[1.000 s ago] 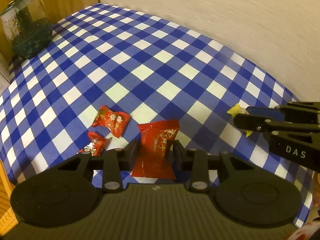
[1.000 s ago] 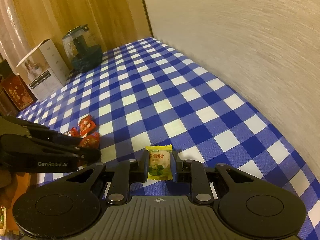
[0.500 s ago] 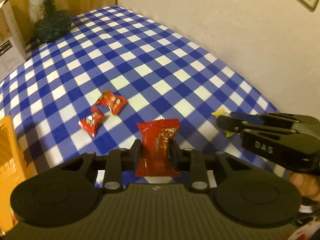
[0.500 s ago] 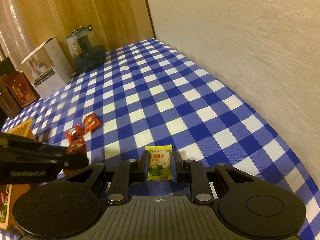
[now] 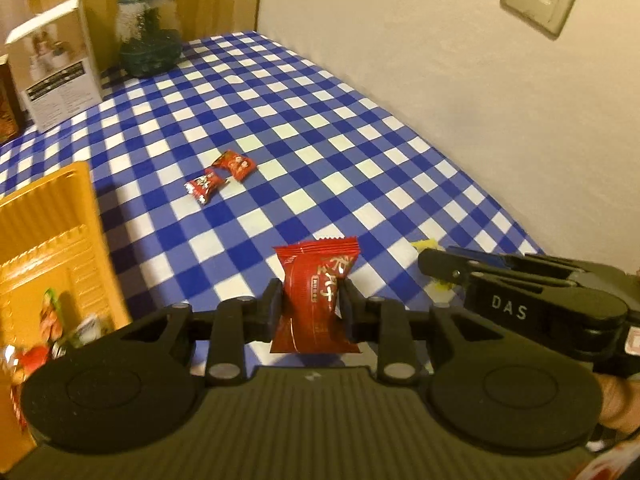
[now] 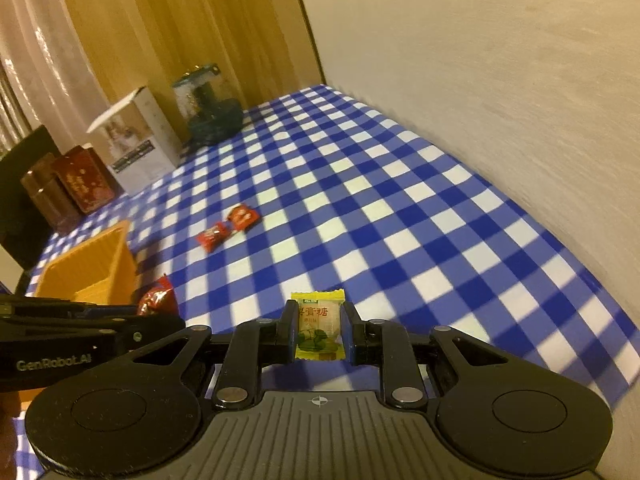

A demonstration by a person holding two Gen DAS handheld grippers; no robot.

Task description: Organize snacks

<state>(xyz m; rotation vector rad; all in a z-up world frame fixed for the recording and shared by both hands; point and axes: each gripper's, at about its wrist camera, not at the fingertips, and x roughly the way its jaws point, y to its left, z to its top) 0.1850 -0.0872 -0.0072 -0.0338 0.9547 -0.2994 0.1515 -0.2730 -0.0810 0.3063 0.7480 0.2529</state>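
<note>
My left gripper [image 5: 310, 306] is shut on a red snack packet [image 5: 316, 292] and holds it above the blue checked tablecloth [image 5: 304, 120]. My right gripper [image 6: 319, 330] is shut on a yellow candy [image 6: 320, 326], also off the table. An orange tray [image 5: 44, 248] with several snacks in it stands at the left, and shows in the right wrist view [image 6: 92, 268]. Two small red candies [image 5: 220, 174] lie together on the cloth; they also show in the right wrist view [image 6: 228, 226]. The right gripper's body [image 5: 540, 300] is to the right of the left one.
A white box [image 5: 52, 64], a green-lidded glass jar [image 5: 148, 36] and dark red tins [image 6: 68, 188] stand at the far end. A wall [image 5: 440, 80] with a socket runs along the right of the table.
Both grippers have lifted and drawn back with their snacks still held. The left one has swung toward the left, so the orange tray has come into view.
</note>
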